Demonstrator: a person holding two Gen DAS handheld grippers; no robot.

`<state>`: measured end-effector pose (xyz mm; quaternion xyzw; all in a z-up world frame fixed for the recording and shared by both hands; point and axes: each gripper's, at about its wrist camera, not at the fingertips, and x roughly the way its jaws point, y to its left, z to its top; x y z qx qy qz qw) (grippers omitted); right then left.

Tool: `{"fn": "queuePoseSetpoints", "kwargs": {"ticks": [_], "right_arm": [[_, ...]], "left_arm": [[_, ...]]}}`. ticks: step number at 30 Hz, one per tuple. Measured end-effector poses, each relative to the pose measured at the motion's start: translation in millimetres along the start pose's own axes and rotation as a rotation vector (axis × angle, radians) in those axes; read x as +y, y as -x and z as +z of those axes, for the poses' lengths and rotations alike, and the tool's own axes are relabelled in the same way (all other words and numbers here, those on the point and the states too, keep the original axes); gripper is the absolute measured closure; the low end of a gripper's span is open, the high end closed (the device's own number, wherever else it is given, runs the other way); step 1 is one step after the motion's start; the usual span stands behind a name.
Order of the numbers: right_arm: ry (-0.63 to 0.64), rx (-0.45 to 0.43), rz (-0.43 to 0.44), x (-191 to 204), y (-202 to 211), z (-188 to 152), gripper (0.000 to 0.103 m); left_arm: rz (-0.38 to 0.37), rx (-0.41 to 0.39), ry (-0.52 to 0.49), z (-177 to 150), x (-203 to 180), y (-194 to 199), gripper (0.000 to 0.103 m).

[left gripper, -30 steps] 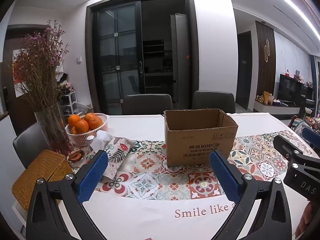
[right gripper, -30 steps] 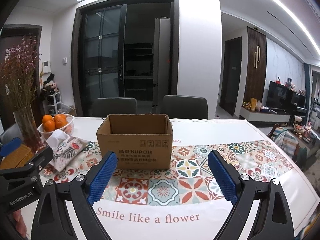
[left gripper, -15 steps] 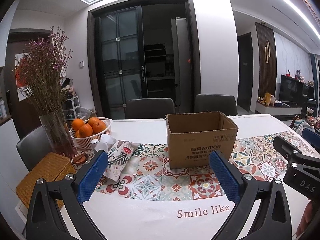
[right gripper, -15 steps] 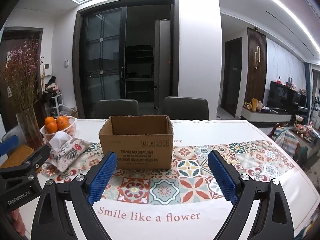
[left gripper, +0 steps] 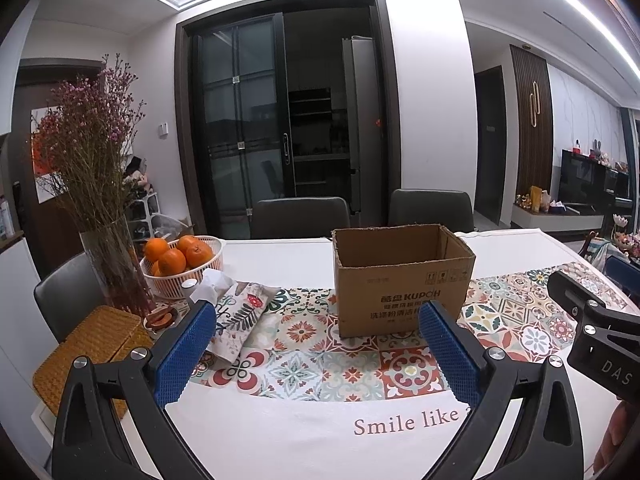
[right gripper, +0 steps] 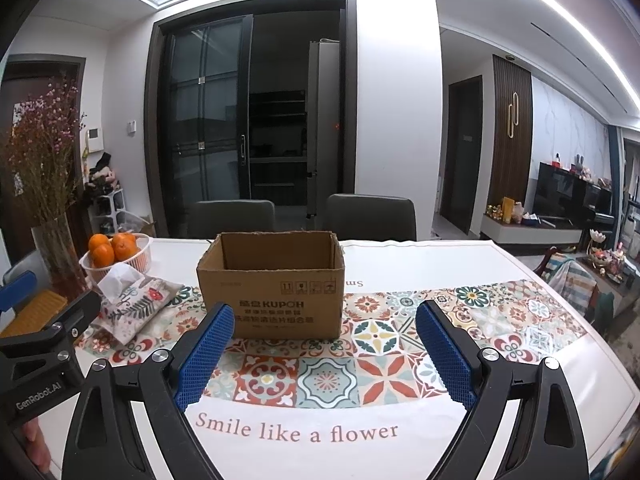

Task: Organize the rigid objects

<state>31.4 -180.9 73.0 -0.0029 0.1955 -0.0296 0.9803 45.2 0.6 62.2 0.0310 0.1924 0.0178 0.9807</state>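
Ahead of my left gripper (left gripper: 318, 344), fingers spread and holding nothing, cardboard box (left gripper: 402, 280) on patterned tablecloth (left gripper: 304, 364), orange basket (left gripper: 182, 268) far left, ahead of my right gripper (right gripper: 326, 350), likewise spread, same box (right gripper: 272, 284), dark glass doors (right gripper: 208, 128) beyond.

- The cardboard box (right gripper: 272, 286) is plain brown with dark printed lettering on its front.
- The table (right gripper: 420, 258) is white; a band of tiles in red, teal, orange and navy crosses it, with reddish-brown script along the near edge.
- The pads (left gripper: 186, 354) of the left gripper (left gripper: 318, 354) are blue and dimpled on black fingers; the right gripper (right gripper: 324, 354) matches.
- The oranges (left gripper: 176, 254) are bright orange in a white basket (left gripper: 172, 286).
- The tissue pouch (right gripper: 134, 306) is pale with leaf and red flower prints.
- The woven mat (left gripper: 86, 350) is golden yellow.
- The dried flowers (left gripper: 86, 140) are purple-pink.
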Motion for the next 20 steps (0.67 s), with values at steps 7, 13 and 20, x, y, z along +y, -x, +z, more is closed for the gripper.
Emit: {"fn": "queuePoseSetpoints", "kwargs": {"ticks": [7,13,20], "right_arm": [[-0.001,-0.003,0.002,-0.3,0.8,-0.2,0.01],[-0.002,-0.003,0.003,-0.6,0.8,-0.5,0.01],[-0.001,-0.001,0.007,-0.4,0.8,-0.7,0.01]], "left_arm": [[-0.009,0.001,0.0,0.1,0.0,-0.1,0.0],[-0.008,0.001,0.001,0.5,-0.7,0.3,0.0],[-0.006,0.002,0.0,0.0,-1.5,0.0,0.0]]}}
